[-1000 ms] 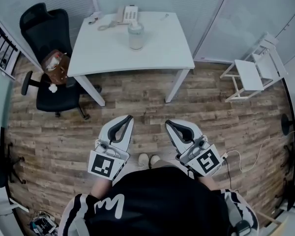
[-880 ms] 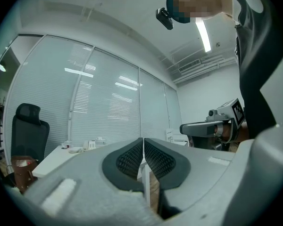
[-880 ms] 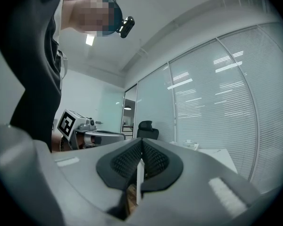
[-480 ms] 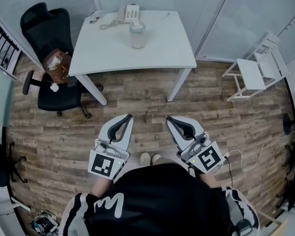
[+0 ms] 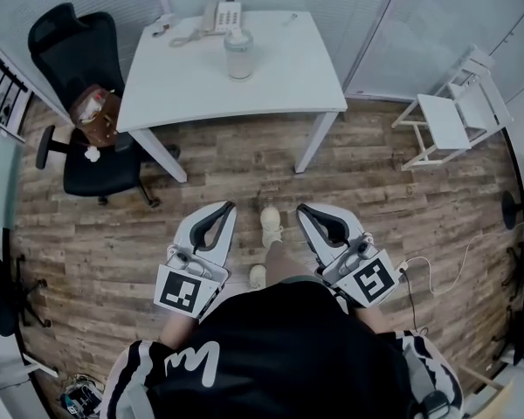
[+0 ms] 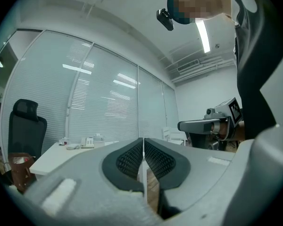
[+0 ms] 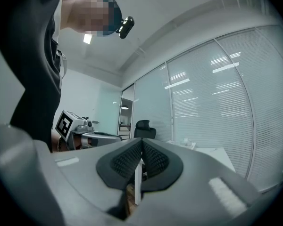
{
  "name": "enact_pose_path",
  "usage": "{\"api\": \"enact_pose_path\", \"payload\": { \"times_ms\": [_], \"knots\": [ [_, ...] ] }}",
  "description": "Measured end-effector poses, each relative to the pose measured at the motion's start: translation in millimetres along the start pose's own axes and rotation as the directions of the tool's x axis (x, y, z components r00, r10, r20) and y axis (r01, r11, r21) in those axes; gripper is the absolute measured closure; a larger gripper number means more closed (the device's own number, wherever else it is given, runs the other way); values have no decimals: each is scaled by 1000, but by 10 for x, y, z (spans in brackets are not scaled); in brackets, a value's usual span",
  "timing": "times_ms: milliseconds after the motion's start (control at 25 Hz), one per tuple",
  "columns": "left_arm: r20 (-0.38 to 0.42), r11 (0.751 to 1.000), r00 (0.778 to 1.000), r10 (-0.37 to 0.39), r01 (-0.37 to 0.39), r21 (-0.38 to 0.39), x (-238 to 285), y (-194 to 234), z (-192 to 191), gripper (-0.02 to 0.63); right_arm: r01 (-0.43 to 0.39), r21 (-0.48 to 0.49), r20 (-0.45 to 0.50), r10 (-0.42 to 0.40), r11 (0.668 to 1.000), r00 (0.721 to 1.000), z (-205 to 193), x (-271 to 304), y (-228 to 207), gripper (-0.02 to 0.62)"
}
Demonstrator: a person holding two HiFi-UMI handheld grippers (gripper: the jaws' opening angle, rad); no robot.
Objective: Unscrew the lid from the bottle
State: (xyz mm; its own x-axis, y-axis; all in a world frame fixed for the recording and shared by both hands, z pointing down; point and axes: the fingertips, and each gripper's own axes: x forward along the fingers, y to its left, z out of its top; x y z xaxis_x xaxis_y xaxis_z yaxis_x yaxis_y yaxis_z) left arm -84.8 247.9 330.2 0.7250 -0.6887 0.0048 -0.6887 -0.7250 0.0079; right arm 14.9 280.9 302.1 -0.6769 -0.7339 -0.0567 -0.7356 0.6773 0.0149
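Note:
A pale bottle with its lid on stands upright near the far middle of the white table; it shows as a small shape in the left gripper view. My left gripper is held low over the wooden floor, well short of the table, jaws shut with nothing between them. My right gripper hangs beside it at the same height, also shut and empty. Each gripper's jaws meet at the tips in its own view.
A desk phone sits at the table's far edge behind the bottle. A black office chair holding a brown bag stands left of the table. A white stool is at the right. My shoe steps forward between the grippers.
The table and bottle have shifted slightly in view as I move closer. One foot has stepped forward between the grippers. Both grippers stay shut.

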Motion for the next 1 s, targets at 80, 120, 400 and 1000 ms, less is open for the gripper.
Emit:
{"api": "enact_pose_path", "payload": {
  "times_ms": [80,120,400,1000],
  "knots": [
    [-1,1000,1000,3,-3,6,39,39,11,598,5,-2,11,-5,1000,1000,20,23,-46,594],
    [4,1000,1000,6,-6,11,59,57,25,598,5,-4,15,-5,1000,1000,21,39,-64,594],
    [-7,999,1000,20,-20,35,281,223,-17,598,-15,-3,14,15,1000,1000,-77,238,-272,594],
    [0,996,997,81,-80,48,1155,965,-55,598,-4,18,48,3,1000,999,-117,950,-1375,594]
  ]
}}
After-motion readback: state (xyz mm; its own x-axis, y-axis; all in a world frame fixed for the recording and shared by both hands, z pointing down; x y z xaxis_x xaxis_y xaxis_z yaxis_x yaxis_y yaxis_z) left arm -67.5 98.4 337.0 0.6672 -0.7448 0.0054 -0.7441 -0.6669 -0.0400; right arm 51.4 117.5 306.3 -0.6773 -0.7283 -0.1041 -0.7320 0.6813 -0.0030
